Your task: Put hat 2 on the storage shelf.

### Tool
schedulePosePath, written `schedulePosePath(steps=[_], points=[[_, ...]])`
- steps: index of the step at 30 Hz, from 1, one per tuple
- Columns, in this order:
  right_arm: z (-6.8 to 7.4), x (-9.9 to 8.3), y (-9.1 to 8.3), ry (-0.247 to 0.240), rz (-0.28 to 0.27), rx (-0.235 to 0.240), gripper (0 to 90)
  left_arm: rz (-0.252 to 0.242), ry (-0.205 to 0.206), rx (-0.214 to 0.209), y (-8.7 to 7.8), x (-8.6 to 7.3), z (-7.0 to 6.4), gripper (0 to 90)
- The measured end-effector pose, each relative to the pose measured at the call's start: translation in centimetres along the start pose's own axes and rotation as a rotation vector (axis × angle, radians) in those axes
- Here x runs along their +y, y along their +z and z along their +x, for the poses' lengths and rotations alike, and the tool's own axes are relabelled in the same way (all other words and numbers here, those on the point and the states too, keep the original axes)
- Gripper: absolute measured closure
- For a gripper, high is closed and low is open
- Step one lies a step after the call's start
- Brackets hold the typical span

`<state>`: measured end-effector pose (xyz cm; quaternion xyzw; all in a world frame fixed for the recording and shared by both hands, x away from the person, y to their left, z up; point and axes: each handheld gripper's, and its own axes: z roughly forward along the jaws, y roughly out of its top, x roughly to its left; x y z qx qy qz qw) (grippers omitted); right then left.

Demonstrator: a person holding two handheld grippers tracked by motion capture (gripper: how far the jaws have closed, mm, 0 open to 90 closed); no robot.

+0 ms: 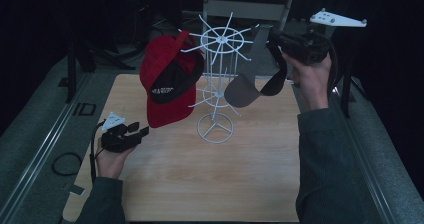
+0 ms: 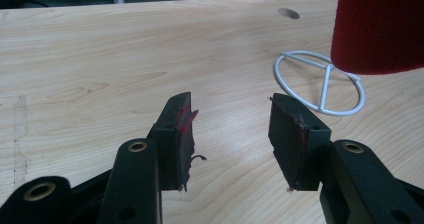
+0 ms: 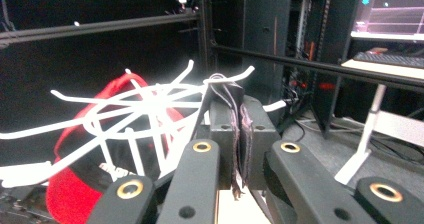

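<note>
A white wire hat rack [image 1: 218, 39] stands in the middle of the wooden table [image 1: 200, 184]. A red cap [image 1: 167, 84] with a black underside hangs on its left side. My right gripper [image 1: 274, 36] is raised at the rack's upper right, shut on the strap of a grey cap [image 1: 242, 91] that dangles below it. In the right gripper view the strap [image 3: 220, 84] is pinched between the jaws of the right gripper [image 3: 236, 109], right at a hook tip of the rack [image 3: 140, 104]. My left gripper [image 1: 142, 129] hovers low over the table's left side, open and empty.
In the left gripper view the rack's round wire base [image 2: 320, 84] lies ahead right of the left gripper [image 2: 230, 101], with the red cap [image 2: 380, 29] hanging above it. Bare wood stretches in front. Metal rails run along both table sides.
</note>
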<state>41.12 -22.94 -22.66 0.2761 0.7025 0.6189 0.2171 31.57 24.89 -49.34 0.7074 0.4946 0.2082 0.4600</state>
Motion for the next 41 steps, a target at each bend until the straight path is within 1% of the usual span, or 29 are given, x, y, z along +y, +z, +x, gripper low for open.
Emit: schedulePosePath(steps=[5,10,14,16,18,22,24,26,29,30,32,34,35,41], points=[[-0.3,-0.3,0.3,0.011,0.012,-0.005,86.1,0.002,0.0,-0.001,0.1,0.0,0.0,53.0],[-0.6,-1.1,0.9,0.016,0.066,-0.009,85.7,0.005,0.003,-0.001,0.2,0.0,-0.1,52.9],[-0.6,-1.6,1.2,0.012,0.084,0.0,84.9,0.005,0.003,-0.002,0.2,0.0,-0.1,52.8],[-0.8,-2.1,1.0,0.021,0.082,0.007,78.9,0.004,0.001,-0.001,0.1,0.0,-0.1,52.8],[-1.0,-2.4,0.7,0.03,0.078,0.003,73.3,0.003,0.0,-0.001,0.1,0.0,0.0,52.7],[-1.3,-2.9,0.1,0.014,0.089,-0.019,63.7,0.003,0.001,0.0,0.1,0.0,-0.1,52.7],[-1.5,-3.1,-0.2,0.013,0.081,-0.017,60.4,0.002,0.002,0.0,0.1,0.0,-0.1,52.7],[-1.6,-3.4,-0.6,0.009,0.073,-0.019,53.3,0.003,0.001,0.0,0.1,0.0,-0.1,52.7],[-1.7,-3.7,-1.1,0.001,0.071,-0.052,47.6,0.006,0.003,0.0,0.2,-0.1,-0.1,52.7],[-1.7,-3.8,-1.1,0.001,0.069,-0.055,46.3,0.008,0.003,-0.001,0.2,-0.1,-0.1,52.7],[-1.9,-3.9,-1.3,0.006,0.073,-0.081,43.3,0.01,0.005,0.0,0.3,-0.1,-0.2,52.7],[-2.1,-4.1,-1.5,0.009,0.074,-0.086,41.6,0.009,0.005,-0.001,0.3,-0.1,-0.2,52.6],[-2.1,-4.2,-1.5,0.009,0.075,-0.097,41.0,0.01,0.005,0.0,0.3,-0.1,-0.1,52.6],[-2.6,-4.8,-2.2,0.017,0.071,-0.12,41.1,0.008,0.004,0.001,0.3,-0.1,-0.1,51.9]])
